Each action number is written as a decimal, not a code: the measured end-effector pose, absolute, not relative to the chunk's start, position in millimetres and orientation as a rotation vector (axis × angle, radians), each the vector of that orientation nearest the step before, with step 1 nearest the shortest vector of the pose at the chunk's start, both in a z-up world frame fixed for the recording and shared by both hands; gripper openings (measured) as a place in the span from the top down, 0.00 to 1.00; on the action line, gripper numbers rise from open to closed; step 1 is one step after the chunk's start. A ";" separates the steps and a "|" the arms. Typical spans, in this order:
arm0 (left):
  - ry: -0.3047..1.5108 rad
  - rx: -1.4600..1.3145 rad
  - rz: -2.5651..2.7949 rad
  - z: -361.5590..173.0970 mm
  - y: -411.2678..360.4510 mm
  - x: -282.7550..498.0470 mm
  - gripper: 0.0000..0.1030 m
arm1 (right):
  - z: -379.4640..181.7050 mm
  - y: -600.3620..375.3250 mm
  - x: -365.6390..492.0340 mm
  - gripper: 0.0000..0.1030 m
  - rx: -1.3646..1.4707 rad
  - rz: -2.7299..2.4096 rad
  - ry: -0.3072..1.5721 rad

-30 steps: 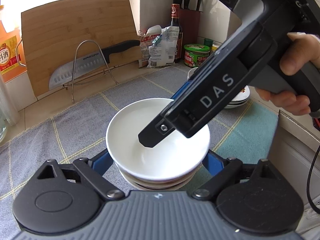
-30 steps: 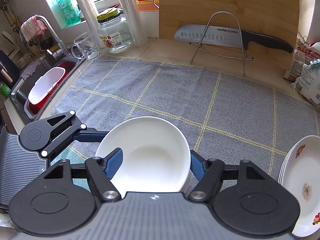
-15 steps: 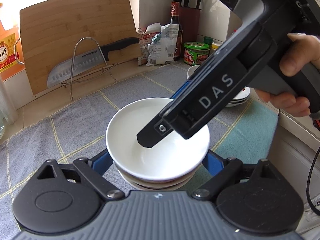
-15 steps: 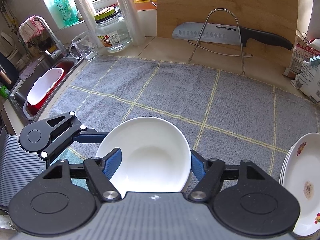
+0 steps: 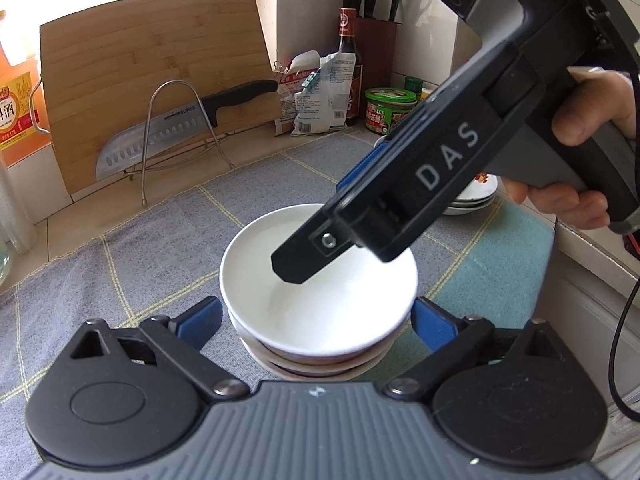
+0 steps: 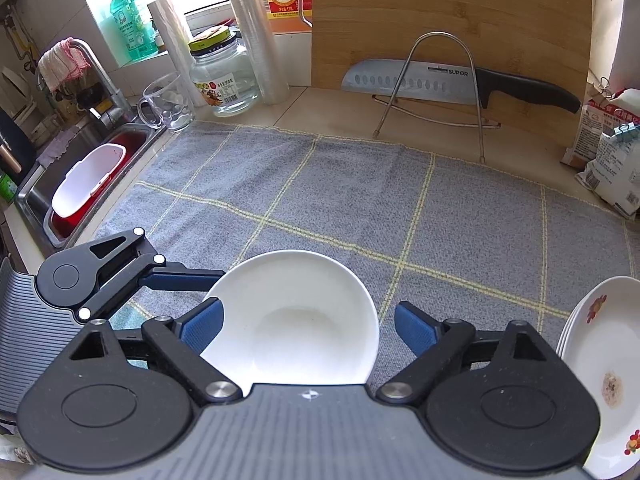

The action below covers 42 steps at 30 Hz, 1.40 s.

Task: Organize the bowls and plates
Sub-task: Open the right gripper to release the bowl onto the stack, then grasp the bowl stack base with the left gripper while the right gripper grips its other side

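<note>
A white bowl (image 5: 320,300) sits on top of a stack of bowls on the grey checked cloth (image 6: 360,200). My left gripper (image 5: 316,324) straddles the stack, its jaws opening, blue pads just off both sides. My right gripper (image 6: 308,328) hangs over the same bowl (image 6: 292,320) with its jaws opening; its right pad stands clear of the rim and nothing is pressed. From the left wrist, one black finger (image 5: 304,258) of the right gripper dips into the bowl. A stack of flower-patterned plates (image 6: 592,380) lies to the right.
A bamboo cutting board (image 6: 452,20) leans on the back wall behind a knife (image 6: 440,80) on a wire rack. The sink (image 6: 92,176) at left holds a red basin. A glass jar (image 6: 224,76), a mug (image 6: 168,104), bags (image 5: 320,92) and bottles line the back.
My right gripper's jaws have spread apart off the white bowl, which stays on the stack. My left gripper's jaws have widened a little. Neither hand has moved.
</note>
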<state>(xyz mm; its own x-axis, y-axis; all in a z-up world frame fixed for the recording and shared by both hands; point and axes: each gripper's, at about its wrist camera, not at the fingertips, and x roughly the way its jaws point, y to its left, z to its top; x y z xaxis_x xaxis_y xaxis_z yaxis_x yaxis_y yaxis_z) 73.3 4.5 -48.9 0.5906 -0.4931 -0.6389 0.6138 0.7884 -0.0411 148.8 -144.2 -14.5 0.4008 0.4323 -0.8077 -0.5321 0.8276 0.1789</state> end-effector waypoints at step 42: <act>0.893 0.227 -0.437 -95.4 -21.9 57.2 0.02 | -112.3 -213.7 101.4 0.00 -0.328 0.718 0.915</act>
